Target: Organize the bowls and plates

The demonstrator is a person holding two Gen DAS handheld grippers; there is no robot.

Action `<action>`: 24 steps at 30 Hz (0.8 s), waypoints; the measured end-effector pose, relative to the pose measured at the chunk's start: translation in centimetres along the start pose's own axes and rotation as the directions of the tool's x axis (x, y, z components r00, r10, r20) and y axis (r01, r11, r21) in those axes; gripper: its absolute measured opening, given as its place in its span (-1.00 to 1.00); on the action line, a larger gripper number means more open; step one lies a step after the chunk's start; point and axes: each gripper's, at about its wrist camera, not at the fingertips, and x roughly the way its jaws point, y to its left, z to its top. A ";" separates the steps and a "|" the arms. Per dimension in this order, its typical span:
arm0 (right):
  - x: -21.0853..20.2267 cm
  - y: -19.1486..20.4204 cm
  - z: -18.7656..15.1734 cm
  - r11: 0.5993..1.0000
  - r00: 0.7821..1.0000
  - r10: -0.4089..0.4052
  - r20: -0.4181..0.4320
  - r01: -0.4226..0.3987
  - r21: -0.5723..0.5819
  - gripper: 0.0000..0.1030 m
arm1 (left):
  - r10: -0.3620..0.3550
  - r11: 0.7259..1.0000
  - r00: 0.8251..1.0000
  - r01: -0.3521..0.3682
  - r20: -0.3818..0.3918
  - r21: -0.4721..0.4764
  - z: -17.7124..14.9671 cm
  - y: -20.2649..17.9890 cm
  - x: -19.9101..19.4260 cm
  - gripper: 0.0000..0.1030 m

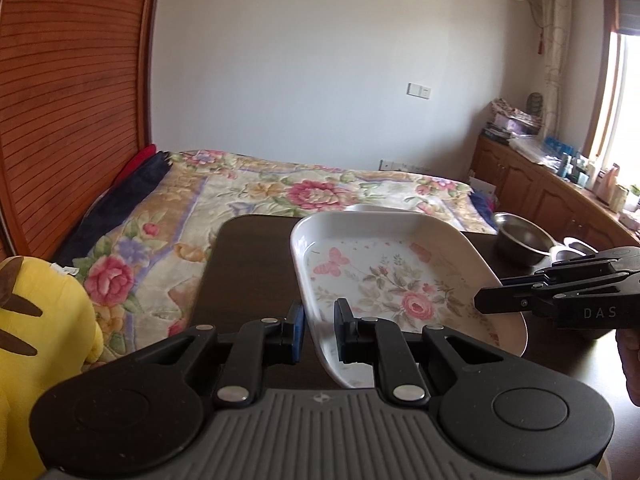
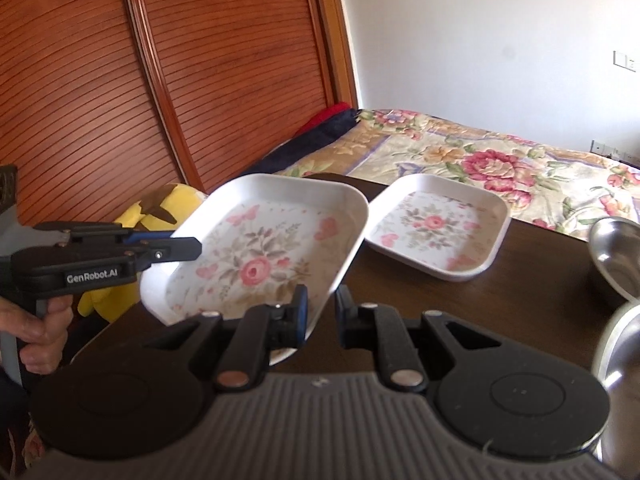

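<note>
The big flowered plate (image 2: 260, 252) is hanging tilted in the air over the dark table (image 2: 440, 312). The left gripper (image 1: 319, 330) is pinching the plate's near left rim, one finger on each side. The right gripper (image 2: 320, 316) is pinching the plate's right edge the same way. A smaller flowered plate (image 2: 436, 228) is sitting flat on the table, just right of the big plate. Two shiny metal bowls (image 2: 616, 256) are standing further right of it

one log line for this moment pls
held: white floral square plate, tilted above dark table | left gripper and right gripper: fingers straddle its rim | second floral plate: on table
</note>
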 end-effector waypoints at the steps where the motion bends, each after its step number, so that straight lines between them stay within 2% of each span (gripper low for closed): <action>1: -0.6 -0.2 -0.3 1.000 1.000 -0.004 0.005 0.003 0.004 -0.69 | -0.005 1.000 1.000 0.005 0.000 0.003 -0.2 -0.5 -0.2 -0.69; 11: -5.0 -1.4 -3.1 0.998 0.998 -0.049 0.041 0.048 0.031 -0.69 | -0.058 0.997 0.998 0.059 -0.006 0.042 -1.9 -4.9 -1.9 -0.69; 24: -8.0 -1.2 -5.2 0.996 0.995 -0.079 0.060 0.076 0.050 -0.69 | -0.089 0.993 0.996 0.090 -0.012 0.076 -3.6 -7.6 -4.3 -0.69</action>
